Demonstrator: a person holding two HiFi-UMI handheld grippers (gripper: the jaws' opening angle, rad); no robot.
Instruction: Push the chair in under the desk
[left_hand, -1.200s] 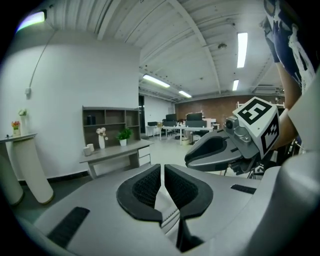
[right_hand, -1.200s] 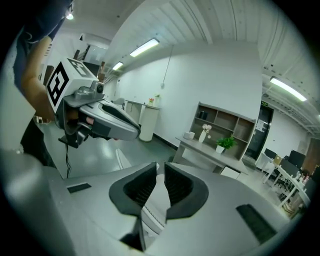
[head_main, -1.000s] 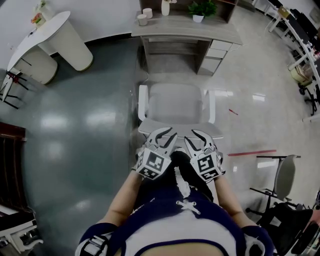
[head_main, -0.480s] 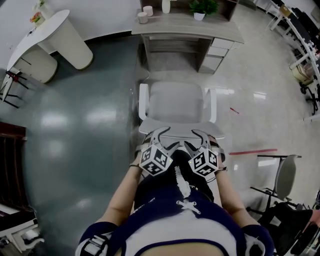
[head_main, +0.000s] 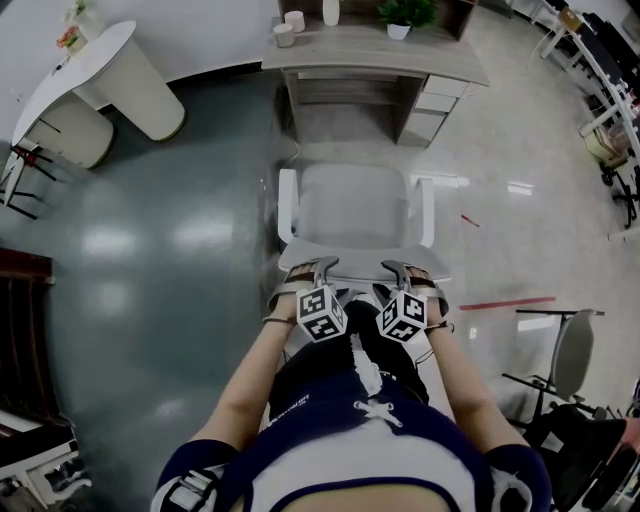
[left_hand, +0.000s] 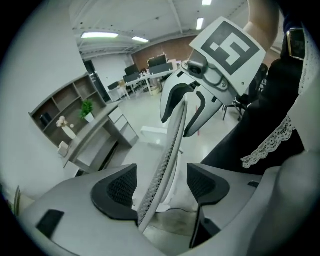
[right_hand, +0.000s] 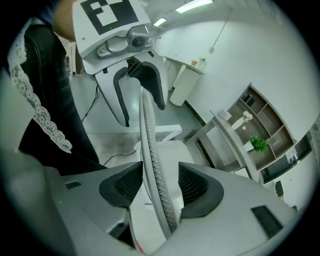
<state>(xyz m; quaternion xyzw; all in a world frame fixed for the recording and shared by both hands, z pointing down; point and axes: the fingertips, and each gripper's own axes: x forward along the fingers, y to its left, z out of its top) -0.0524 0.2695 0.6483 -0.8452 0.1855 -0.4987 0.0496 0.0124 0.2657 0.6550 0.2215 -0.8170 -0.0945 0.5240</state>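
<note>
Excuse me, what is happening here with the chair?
A person stands behind the white chair with a gripper in each hand. The left gripper and right gripper straddle the top edge of its backrest; their jaws have just been opening and are not clamped. The chair is not yet under the desk.

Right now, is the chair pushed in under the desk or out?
Out: the chair stands clear of the desk, floor showing between them.
</note>
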